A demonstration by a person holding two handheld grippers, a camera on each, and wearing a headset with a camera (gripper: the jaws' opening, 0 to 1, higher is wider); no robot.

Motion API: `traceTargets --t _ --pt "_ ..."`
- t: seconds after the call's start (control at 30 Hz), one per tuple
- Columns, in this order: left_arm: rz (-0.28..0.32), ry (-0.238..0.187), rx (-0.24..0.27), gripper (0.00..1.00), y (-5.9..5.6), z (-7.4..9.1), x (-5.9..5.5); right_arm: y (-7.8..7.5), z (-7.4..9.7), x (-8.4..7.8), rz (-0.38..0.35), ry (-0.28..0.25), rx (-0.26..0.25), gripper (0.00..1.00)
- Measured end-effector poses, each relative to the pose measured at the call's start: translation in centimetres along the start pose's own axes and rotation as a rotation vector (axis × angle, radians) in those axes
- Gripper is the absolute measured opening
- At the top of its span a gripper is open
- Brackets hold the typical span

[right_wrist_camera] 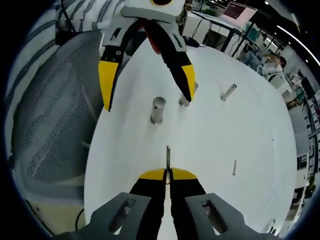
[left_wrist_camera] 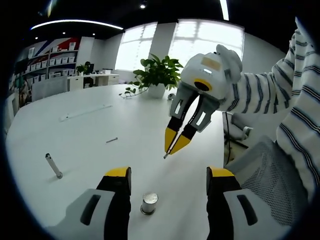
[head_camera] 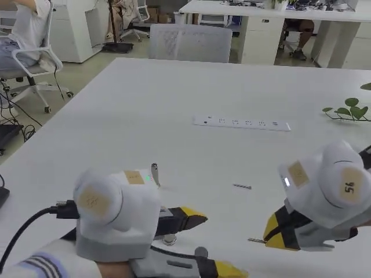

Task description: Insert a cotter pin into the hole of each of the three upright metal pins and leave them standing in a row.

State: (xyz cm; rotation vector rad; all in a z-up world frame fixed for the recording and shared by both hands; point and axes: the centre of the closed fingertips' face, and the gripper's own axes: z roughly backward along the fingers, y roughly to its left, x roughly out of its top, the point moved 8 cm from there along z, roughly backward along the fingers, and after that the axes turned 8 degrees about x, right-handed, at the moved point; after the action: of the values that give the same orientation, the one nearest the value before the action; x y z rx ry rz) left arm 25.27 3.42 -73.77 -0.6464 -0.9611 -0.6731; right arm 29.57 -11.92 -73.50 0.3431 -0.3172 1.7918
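Right gripper [right_wrist_camera: 168, 175] clamped on cotter pin [right_wrist_camera: 168, 157], bottom centre. Left gripper [left_wrist_camera: 169, 175] jaws apart, upright metal pin [left_wrist_camera: 149, 202] in gap between them, lower centre. Loose cotter pin [head_camera: 242, 186] lying mid-frame on table [head_camera: 174, 104].

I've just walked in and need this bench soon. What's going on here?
A person is working with two handheld grippers. The right gripper is shut on a cotter pin, held above the table. The left gripper is open, with an upright metal pin standing between its jaws, not gripped. Two more metal pins stand nearby, and a second cotter pin lies loose on the table.
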Motion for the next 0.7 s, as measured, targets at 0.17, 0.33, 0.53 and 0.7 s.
traceTargets --t 0.17,0.33,0.53,0.7 --pt "0.039 0.009 -0.004 0.52 -0.2 -0.8 0.0 0.4 0.3 0.3 0.007 -0.001 -0.006 0.03" --pt "0.097 0.016 -0.024 0.46 -0.7 -1.5 0.0 0.8 0.4 0.4 0.01 -0.004 -0.012 0.03" --pt "0.168 0.043 -0.038 0.4 -1.0 -2.2 -0.2 1.4 0.4 0.6 0.013 -0.01 -0.02 0.03" --pt "0.198 0.052 -0.041 0.35 -1.2 -2.5 -0.3 2.0 0.5 0.6 0.009 -0.017 -0.031 0.03"
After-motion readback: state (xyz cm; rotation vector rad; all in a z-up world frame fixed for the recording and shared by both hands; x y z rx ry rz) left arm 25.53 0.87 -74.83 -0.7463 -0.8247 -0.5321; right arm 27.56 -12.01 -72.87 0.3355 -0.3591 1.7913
